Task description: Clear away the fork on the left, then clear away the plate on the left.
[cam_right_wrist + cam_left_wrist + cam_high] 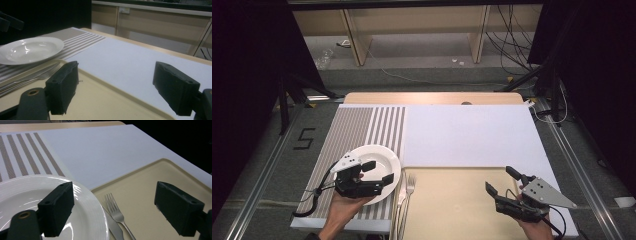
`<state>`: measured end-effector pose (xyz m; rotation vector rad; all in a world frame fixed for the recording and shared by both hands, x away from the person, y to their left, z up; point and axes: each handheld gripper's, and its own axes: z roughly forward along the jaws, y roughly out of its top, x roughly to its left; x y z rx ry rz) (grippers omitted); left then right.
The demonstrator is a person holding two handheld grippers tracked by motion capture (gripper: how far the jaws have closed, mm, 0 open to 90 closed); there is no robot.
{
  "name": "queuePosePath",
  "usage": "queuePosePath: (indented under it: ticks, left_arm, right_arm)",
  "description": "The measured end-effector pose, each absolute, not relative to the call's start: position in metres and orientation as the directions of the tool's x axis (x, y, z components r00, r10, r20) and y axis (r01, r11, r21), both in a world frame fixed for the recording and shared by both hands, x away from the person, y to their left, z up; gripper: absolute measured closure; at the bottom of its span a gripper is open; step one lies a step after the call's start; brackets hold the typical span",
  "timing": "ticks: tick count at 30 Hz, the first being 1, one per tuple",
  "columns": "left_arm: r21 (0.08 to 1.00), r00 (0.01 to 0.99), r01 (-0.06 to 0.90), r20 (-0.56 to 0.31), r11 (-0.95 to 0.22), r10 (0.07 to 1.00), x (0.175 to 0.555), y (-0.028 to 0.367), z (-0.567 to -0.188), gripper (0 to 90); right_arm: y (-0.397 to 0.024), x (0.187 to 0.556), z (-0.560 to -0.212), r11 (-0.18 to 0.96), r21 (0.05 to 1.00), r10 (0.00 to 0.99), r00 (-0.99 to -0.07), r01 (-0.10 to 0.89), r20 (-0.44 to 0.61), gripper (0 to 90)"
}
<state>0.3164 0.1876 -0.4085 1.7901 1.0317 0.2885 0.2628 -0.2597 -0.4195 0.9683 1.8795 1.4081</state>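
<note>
A white plate (382, 154) lies on a striped placemat (357, 125) at the table's left. My left gripper (378, 172) hovers open over the plate's right half, nothing between its jaws. In the left gripper view the plate (22, 192) lies under the left jaw, and a fork (115, 209) and knife (114, 228) lie just beyond its rim. My right gripper (501, 180) is open and holds nothing above the right part of a beige tray (452, 205). The right gripper view looks across the tray (100, 102) toward the plate (30, 48).
The fork (410, 186) and knife (401, 192) lie side by side at the tray's left edge. A large white sheet (467, 132) covers the table's middle and far right. Dark stands and cables surround the table.
</note>
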Motion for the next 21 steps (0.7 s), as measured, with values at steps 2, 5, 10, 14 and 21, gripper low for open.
queuePosePath:
  ticks: [2,5,10,14,21]
  left_arm:
    - [0.846,0.602,0.518,-0.254,-0.128,0.757,0.315,0.19,-0.41,15.9]
    - [0.84,0.593,0.528,-0.256,-0.128,0.764,0.314,0.193,-0.411,15.9]
    - [0.838,0.574,0.532,-0.253,-0.12,0.779,0.312,0.199,-0.412,15.9]
    - [0.834,0.561,0.54,-0.259,-0.111,0.786,0.312,0.202,-0.413,15.9]
    - [0.825,0.551,0.555,-0.269,-0.107,0.79,0.311,0.206,-0.416,15.9]
  right_arm:
    - [-0.26,0.263,-0.419,0.171,0.965,0.829,-0.558,0.201,-0.031,21.4]
    - [-0.259,0.263,-0.419,0.171,0.965,0.83,-0.556,0.199,-0.032,21.4]
    - [-0.259,0.263,-0.419,0.183,0.963,0.828,-0.559,0.199,-0.042,21.4]
    - [-0.259,0.263,-0.419,0.174,0.964,0.829,-0.559,0.199,-0.034,21.4]
    - [-0.26,0.262,-0.419,0.178,0.963,0.83,-0.556,0.2,-0.038,21.3]
